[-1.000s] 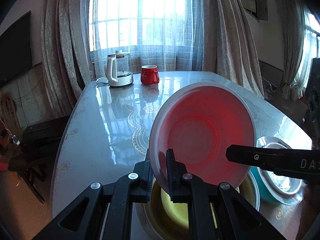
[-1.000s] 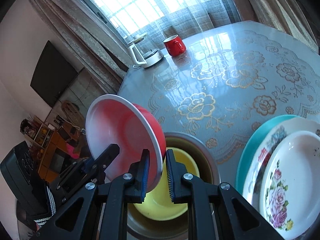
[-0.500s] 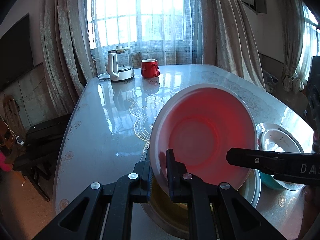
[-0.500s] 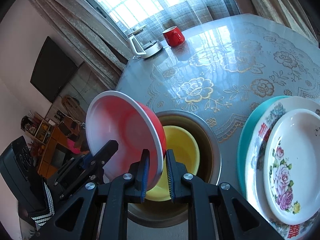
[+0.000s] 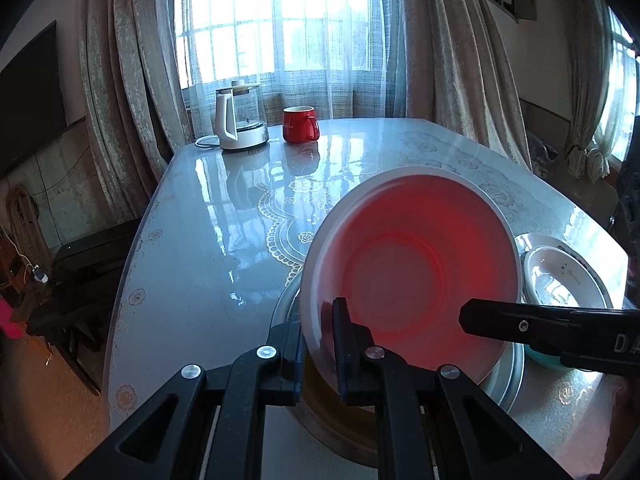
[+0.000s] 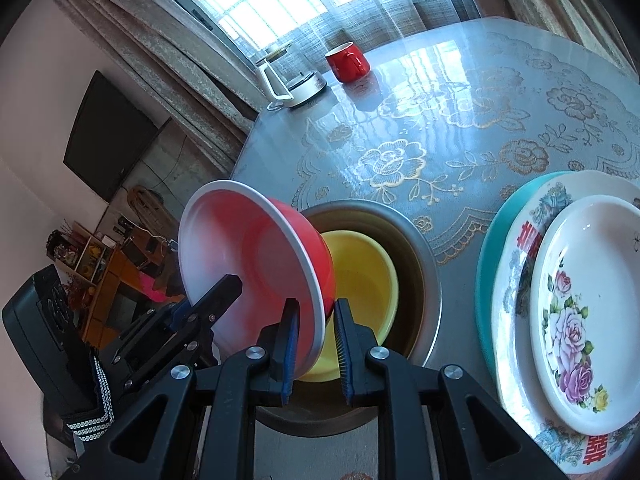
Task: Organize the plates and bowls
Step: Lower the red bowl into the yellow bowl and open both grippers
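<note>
**Two grippers on one tilted bowl, nest waiting below**

Two of my grippers meet on the red plastic bowl with the white rim (image 6: 256,264), held tilted on edge above the table. My left gripper (image 5: 318,344) is clenched on the near rim, one pad inside the bowl and one behind it. My right gripper (image 6: 314,346) straddles the opposite rim, but a gap shows beside the pads, so I cannot tell if it truly bites.

What matters next is direction: the bowl's open mouth faces my left side, its base points toward my right, and the yellow plastic bowl (image 6: 362,264) sits directly beneath, nested in the wide grey metal basin (image 6: 424,248). I judge the bowl must rotate mouth-up before lowering straight down.

Just beside the basin stands the plate stack: a white floral plate (image 6: 592,312) on a patterned plate (image 6: 520,280) on a teal plate (image 6: 486,280).
</note>
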